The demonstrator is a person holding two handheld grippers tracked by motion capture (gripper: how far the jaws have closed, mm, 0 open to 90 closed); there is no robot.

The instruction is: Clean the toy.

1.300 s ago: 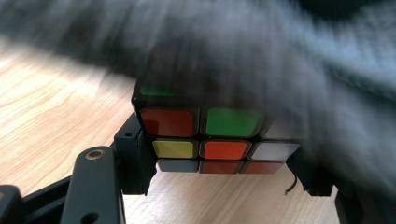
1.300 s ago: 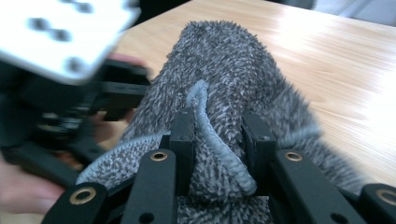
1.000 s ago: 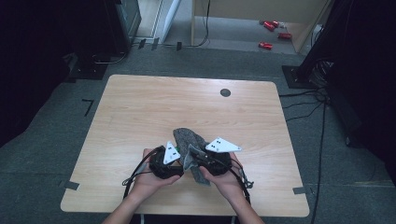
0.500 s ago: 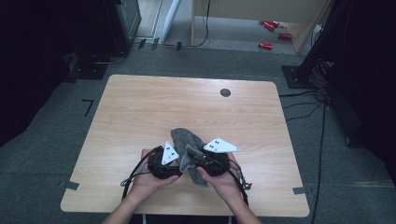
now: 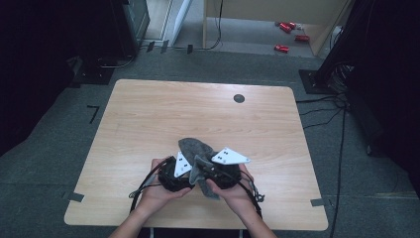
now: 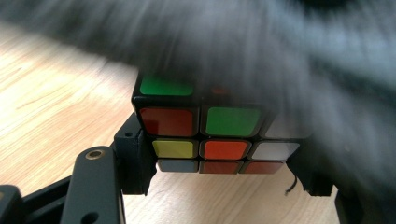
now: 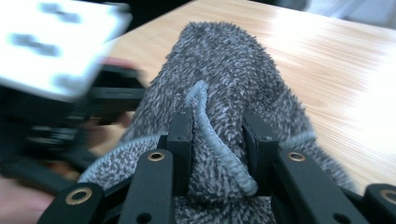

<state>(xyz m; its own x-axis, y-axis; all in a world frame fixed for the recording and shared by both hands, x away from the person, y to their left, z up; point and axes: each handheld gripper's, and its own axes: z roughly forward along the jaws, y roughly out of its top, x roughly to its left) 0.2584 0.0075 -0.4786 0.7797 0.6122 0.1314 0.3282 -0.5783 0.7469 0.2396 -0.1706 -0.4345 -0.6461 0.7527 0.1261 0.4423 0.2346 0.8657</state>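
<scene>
Near the table's front edge, both hands hold the grippers close together. My left gripper is shut on a Rubik's cube, its black jaws pressing the cube's left and right sides. A fuzzy grey cloth drapes over the cube's top and right side. My right gripper is shut on a folded, hemmed edge of that cloth, which bunches between its jaws. The left gripper's pale plate shows blurred just left of the cloth.
The wooden table stretches bare beyond the hands, with a black round cap near its far edge. Red objects lie on the floor behind. Black cables trail from the grippers over the front edge.
</scene>
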